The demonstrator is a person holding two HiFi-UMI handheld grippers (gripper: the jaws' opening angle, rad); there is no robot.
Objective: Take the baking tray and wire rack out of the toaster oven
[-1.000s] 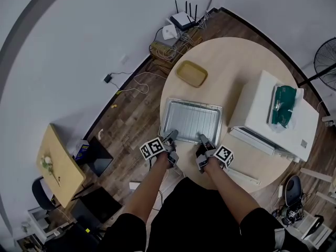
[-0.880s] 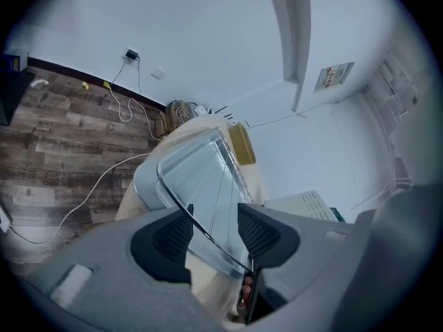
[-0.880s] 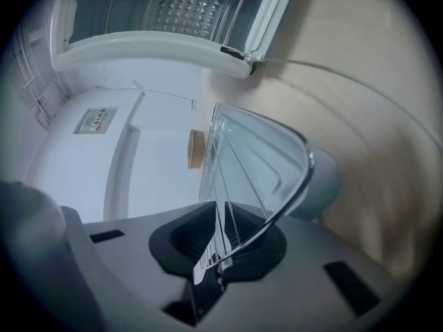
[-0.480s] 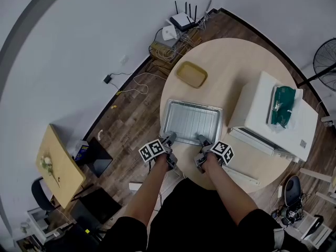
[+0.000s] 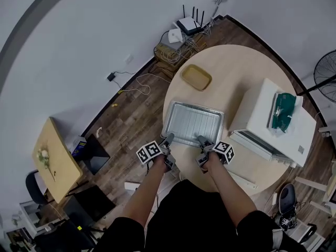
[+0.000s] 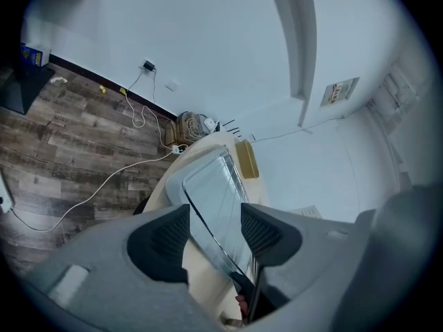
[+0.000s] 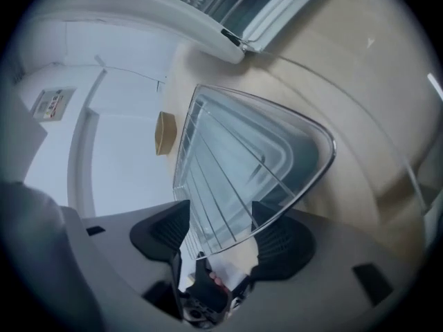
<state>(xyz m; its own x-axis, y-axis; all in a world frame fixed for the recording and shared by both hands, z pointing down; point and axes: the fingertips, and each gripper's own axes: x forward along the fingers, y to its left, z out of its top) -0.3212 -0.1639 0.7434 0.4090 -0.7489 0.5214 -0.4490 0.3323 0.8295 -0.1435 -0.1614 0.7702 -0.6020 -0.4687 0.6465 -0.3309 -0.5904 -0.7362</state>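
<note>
The silver baking tray (image 5: 193, 123) lies flat on the round wooden table (image 5: 236, 72), with the wire rack (image 5: 195, 121) resting in it. To its right stands the white toaster oven (image 5: 262, 112), its door (image 5: 256, 143) folded down. My left gripper (image 5: 169, 141) is at the tray's near left corner, open; in the left gripper view the tray's rim (image 6: 208, 220) runs between the spread jaws of the left gripper (image 6: 213, 231) without touching the pads. My right gripper (image 5: 201, 141) is at the near right corner, jaws opening. The rack's wire edge (image 7: 277, 209) crosses the gap of the right gripper (image 7: 221, 244).
A yellow dish (image 5: 197, 77) sits on the table beyond the tray. A green packet (image 5: 283, 109) lies on the oven's top. A white strip (image 5: 242, 180) lies near the table's front edge. Router and cables (image 5: 186, 28) are on the floor behind.
Both grippers were shut on the tray's near edge and have opened. The left one has drawn back a little. The tray stays where it was on the table.
</note>
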